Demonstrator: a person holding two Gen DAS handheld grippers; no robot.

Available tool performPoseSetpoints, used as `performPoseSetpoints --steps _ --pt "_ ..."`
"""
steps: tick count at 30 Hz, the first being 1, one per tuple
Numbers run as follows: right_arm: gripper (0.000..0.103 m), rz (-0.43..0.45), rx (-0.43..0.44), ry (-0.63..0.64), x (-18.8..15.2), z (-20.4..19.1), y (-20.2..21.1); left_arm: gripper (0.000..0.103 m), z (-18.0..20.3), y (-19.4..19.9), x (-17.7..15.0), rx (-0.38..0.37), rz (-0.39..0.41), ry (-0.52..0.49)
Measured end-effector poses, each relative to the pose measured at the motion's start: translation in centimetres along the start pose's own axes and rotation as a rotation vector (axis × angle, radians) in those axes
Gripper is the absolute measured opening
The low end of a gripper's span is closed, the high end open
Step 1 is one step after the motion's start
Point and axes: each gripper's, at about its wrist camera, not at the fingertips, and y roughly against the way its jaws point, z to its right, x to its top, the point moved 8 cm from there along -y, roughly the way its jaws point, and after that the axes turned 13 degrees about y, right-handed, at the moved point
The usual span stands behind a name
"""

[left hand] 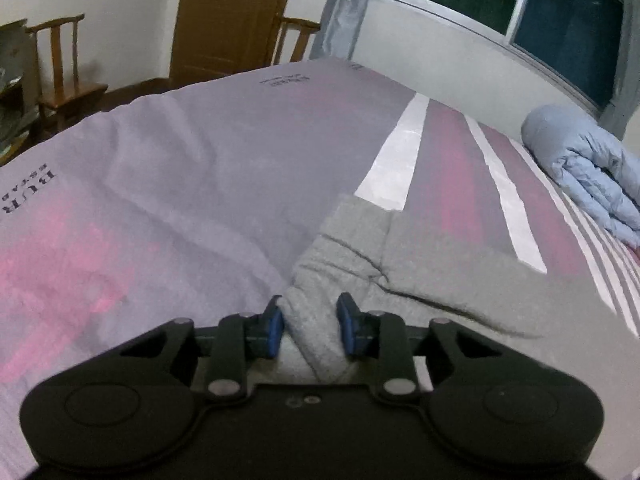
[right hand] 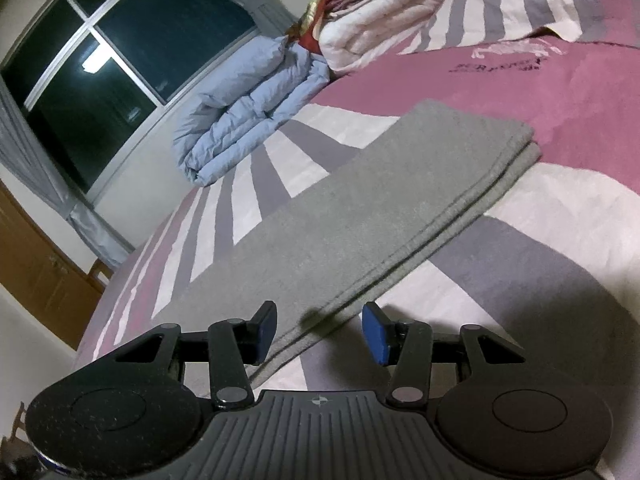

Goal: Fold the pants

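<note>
The gray pants point(right hand: 352, 216) lie on the bed point(right hand: 560, 92), already doubled lengthwise so that one leg rests on the other in a long flat strip running from the near edge toward the far right. Stacked edges show along the strip's right side in the right wrist view. In the left wrist view, the near end of the pants point(left hand: 360, 264) is bunched and creased, with a ridge of cloth rising between the fingers.

The step in hand looks like the cross fold: with the legs laid together, the strip now has to be folded end over end. That calls for a firm grip on both near corners, a lift, and a carry toward the far end without dragging the lower layers askew.

The left gripper point(left hand: 310, 326) sits low at the near end, its blue pads on either side of the raised fold; they appear partly closed around the cloth, though a gap remains and a firm pinch cannot be confirmed. The right gripper point(right hand: 318, 332) hovers over the near right edge of the strip, its fingers spread wide and holding nothing.

A folded blue quilt point(right hand: 244, 108) lies by the window point(right hand: 120, 60), well apart from the pants.
</note>
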Motion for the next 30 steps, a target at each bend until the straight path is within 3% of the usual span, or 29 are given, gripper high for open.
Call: performPoseSetpoints --steps 4,5,7,9,15,19,27,30 --pt "0.049 0.005 0.000 0.002 0.1 0.3 0.3 0.029 0.3 1.9 0.2 0.025 0.083 -0.031" --pt "0.054 0.007 -0.001 -0.002 0.1 0.4 0.3 0.031 0.4 2.6 0.3 0.033 0.104 -0.034" --pt "0.064 0.018 -0.007 -0.007 0.3 0.6 0.5 0.052 0.5 4.2 0.3 0.039 0.149 -0.035" --pt "0.065 0.025 -0.009 0.005 0.3 0.6 0.5 0.070 1.2 6.0 0.1 0.039 0.211 -0.051" --pt "0.064 0.004 0.044 0.060 0.3 -1.2 -0.1 0.071 6.5 7.6 -2.5 -0.032 0.209 -0.148" --pt "0.064 0.007 0.052 0.106 0.9 -3.5 -1.1 0.072 9.3 6.1 -3.9 0.000 0.204 -0.228" --pt "0.064 -0.043 0.204 0.398 2.7 -14.4 -6.5 0.072 9.3 2.7 -2.8 0.056 0.148 -0.255" --pt "0.049 -0.068 0.253 0.503 2.3 -18.7 -9.4 0.072 8.9 2.1 -1.9 0.071 0.152 -0.253"
